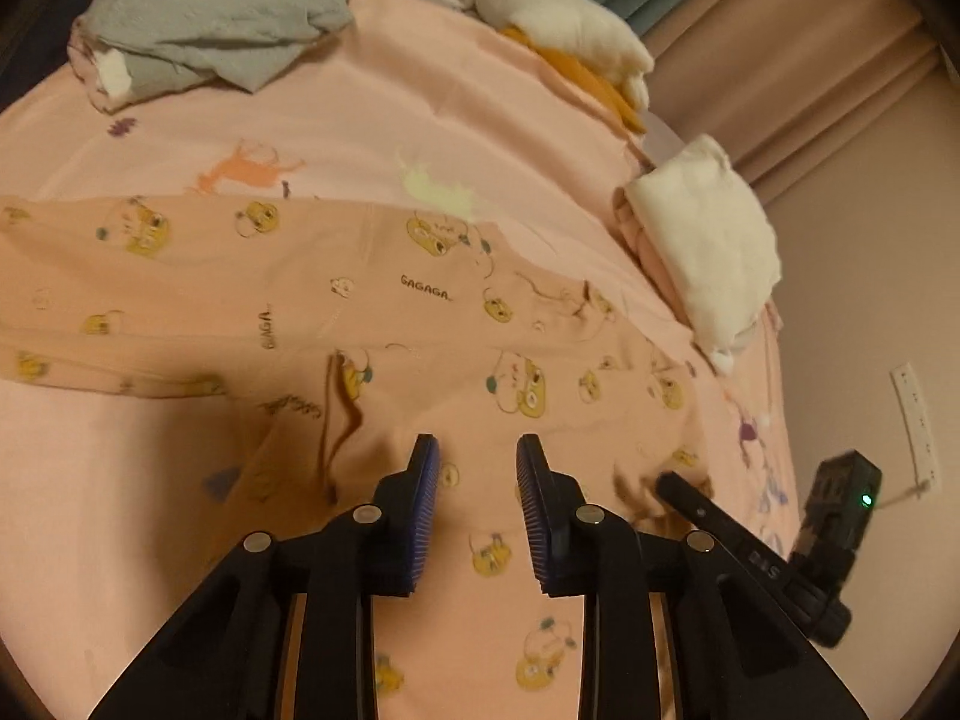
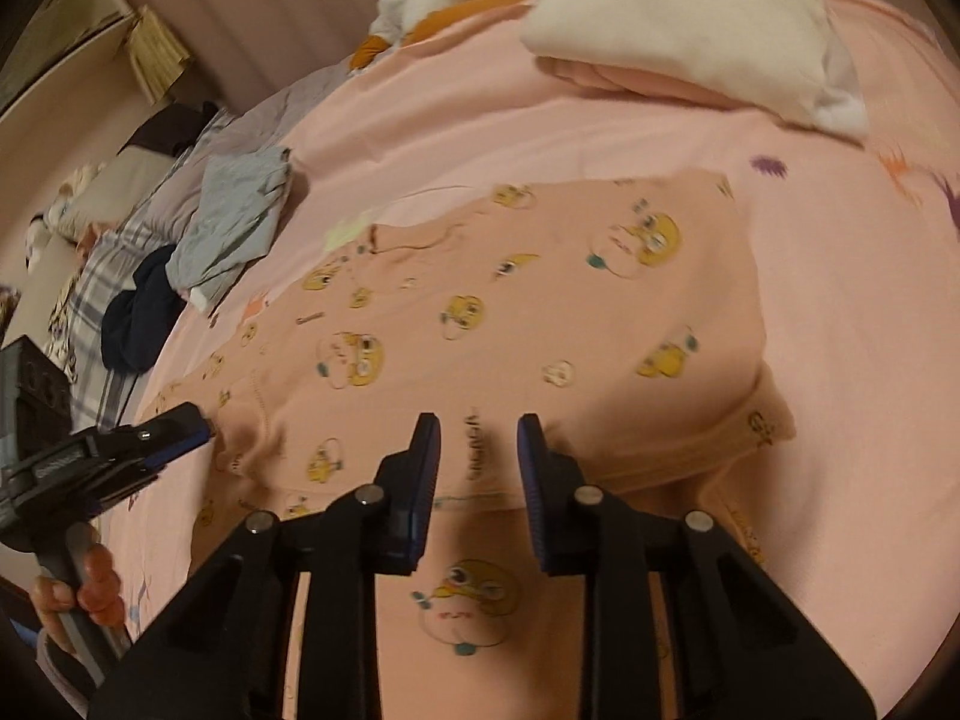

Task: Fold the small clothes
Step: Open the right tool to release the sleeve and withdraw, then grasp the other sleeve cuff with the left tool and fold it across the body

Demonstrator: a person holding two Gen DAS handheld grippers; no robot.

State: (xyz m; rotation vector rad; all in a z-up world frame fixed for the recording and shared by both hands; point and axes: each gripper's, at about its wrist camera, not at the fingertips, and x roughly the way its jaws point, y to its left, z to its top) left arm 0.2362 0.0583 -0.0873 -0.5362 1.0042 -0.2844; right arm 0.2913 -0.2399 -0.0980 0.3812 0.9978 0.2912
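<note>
Left wrist: folded white stack (image 1: 708,240) flanks printed garment (image 1: 420,300).

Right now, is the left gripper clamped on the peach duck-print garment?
No, the left gripper is open, its blue-padded fingers apart above the peach duck-print garment with cloth visible between them.

Support surface: a bed covered by a pale pink sheet (image 1: 372,96) printed with small animal figures. Spread flat on the sheet, a peach cotton garment with yellow cartoon faces (image 1: 384,300). Far corner: a crumpled grey-blue cloth (image 1: 222,12), with a dark navy bundle (image 2: 135,324) just beside it at the bed's edge. Along the opposite edge: a white and orange plush goose (image 1: 558,18), and nearer, a folded stack, cream-white cloth over pink (image 1: 708,240).
</note>
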